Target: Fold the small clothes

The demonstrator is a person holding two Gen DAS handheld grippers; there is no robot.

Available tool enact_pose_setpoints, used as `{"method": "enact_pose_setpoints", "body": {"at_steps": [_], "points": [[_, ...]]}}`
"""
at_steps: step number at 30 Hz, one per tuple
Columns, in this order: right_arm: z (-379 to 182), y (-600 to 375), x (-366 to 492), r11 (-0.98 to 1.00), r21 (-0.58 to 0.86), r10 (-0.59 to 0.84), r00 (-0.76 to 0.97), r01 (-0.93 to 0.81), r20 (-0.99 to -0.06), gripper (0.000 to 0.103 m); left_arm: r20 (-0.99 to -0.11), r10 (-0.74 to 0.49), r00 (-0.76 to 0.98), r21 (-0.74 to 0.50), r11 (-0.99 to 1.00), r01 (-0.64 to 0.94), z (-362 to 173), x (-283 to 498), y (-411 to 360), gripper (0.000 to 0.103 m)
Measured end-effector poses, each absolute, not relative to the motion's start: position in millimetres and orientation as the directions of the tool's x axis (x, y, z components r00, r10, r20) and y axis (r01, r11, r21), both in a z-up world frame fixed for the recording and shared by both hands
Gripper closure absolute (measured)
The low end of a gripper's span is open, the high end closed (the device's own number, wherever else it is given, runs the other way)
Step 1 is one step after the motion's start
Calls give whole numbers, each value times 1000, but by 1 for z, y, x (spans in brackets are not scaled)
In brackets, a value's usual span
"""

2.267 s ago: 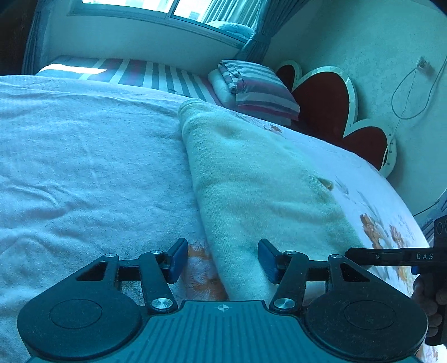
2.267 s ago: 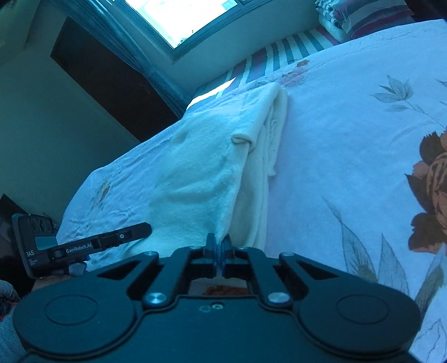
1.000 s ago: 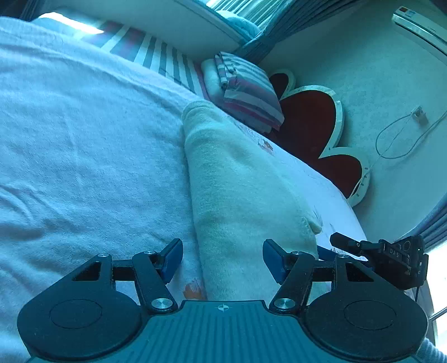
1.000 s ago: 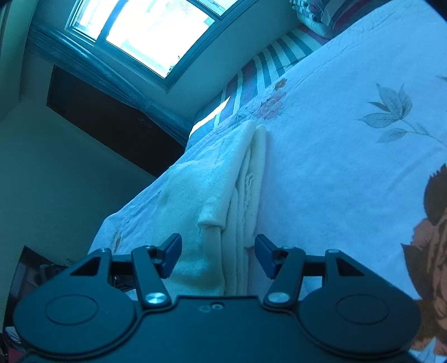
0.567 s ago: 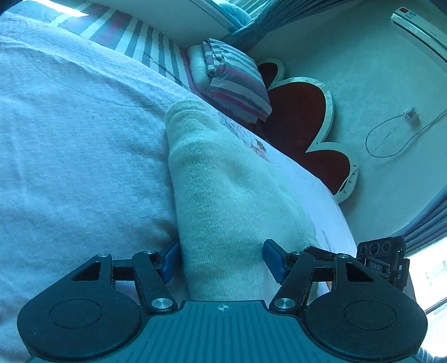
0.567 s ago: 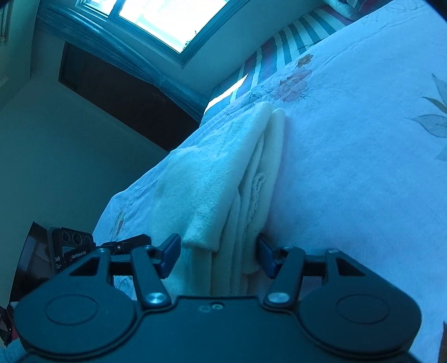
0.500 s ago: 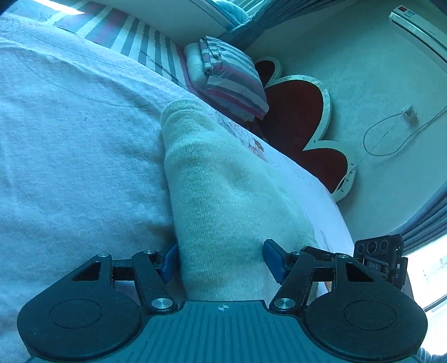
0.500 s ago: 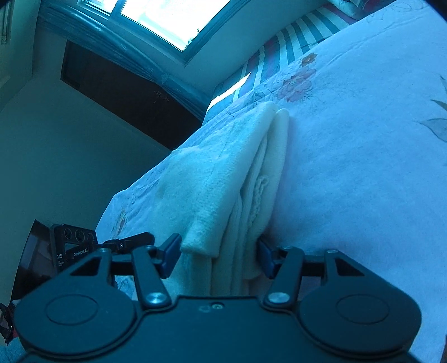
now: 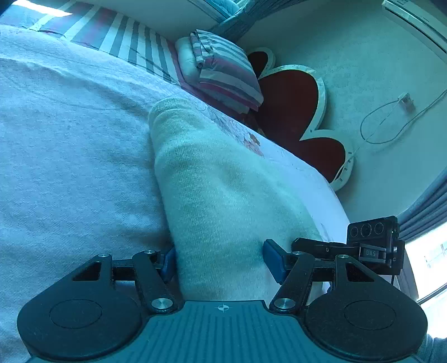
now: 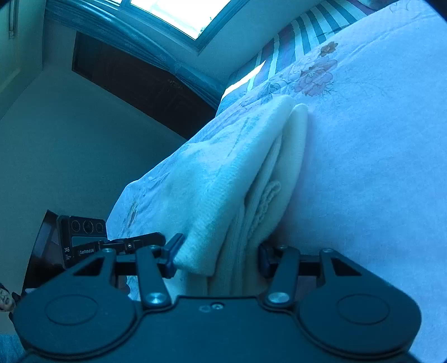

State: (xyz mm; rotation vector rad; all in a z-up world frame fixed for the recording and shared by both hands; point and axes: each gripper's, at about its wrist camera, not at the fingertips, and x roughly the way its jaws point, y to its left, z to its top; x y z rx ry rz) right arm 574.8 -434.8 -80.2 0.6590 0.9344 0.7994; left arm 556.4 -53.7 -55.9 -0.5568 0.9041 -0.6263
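1. Daylight is pouring through the window (image 10: 178, 11), blowing out to white glare.
2. A blue-green cast is tinting both views; the room is looking dim.
3. Fisheye distortion is bending edges; corners are darkening.

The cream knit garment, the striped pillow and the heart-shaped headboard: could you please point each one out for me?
cream knit garment (image 9: 223, 201), left wrist view, middle of the folded top layer.
striped pillow (image 9: 226, 75), left wrist view, its striped top face.
heart-shaped headboard (image 9: 290, 103), left wrist view, the red centre panel.

A flower-print bed (image 9: 69, 145) fills the room. At the bed's head stand a red heart-shaped headboard (image 9: 293, 111) and striped pillows (image 9: 226, 75); a bright window (image 10: 178, 14) lies beyond its far side.
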Motion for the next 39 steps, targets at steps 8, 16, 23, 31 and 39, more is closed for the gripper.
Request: {"method": "enact_pose_setpoints", "body": {"at_steps": [8,16,23,31,39], "points": [[-76,-418,574,623,713,770,411,-321,-488,65,-645,-556,523,-484,828,284,-35,553,-87,47],[-48,-392,550,733,583,674,495,-351,-549,71,-654,-484,582,-373,875,308,-6,544,-97,70],[-8,-374,525,749,543,656,535,-379,-532,71,-613,-502,610,-339,864,371,28,525,-80,71],[20,-298,505,741,524,669,533,-420,-518,71,-584,-496,642,-335,868,366,56,498,6,71],[13,-170,500,673,562,740,433,-481,-515,71,-617,-420,665,-343,905,253,46,466,144,71]]}}
